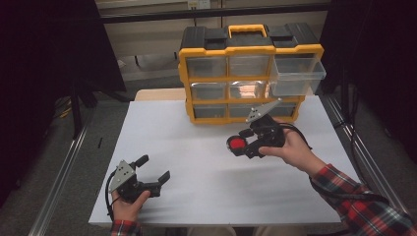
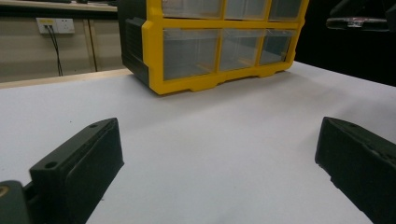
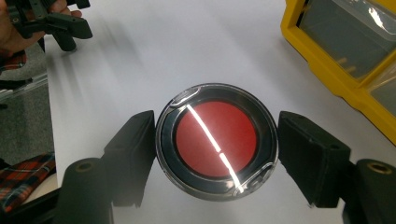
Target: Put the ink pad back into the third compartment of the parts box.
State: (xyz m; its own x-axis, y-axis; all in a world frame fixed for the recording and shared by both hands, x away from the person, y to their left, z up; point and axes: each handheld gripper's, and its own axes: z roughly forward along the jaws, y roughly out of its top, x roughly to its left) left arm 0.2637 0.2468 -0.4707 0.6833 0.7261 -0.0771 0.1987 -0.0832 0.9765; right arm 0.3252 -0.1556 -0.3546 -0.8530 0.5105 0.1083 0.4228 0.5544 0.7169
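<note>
I have the right gripper (image 1: 240, 144) clamped on a round clear case with a red disc (image 3: 216, 140) inside, one jaw pressing each side of its rim, held just above the white surface (image 1: 196, 147) in front of the yellow drawer cabinet (image 1: 248, 73). The cabinet's top right drawer (image 1: 297, 74) stands pulled out. My left gripper (image 1: 156, 171) rests near the surface's front left corner, jaws spread wide with nothing between them.
</note>
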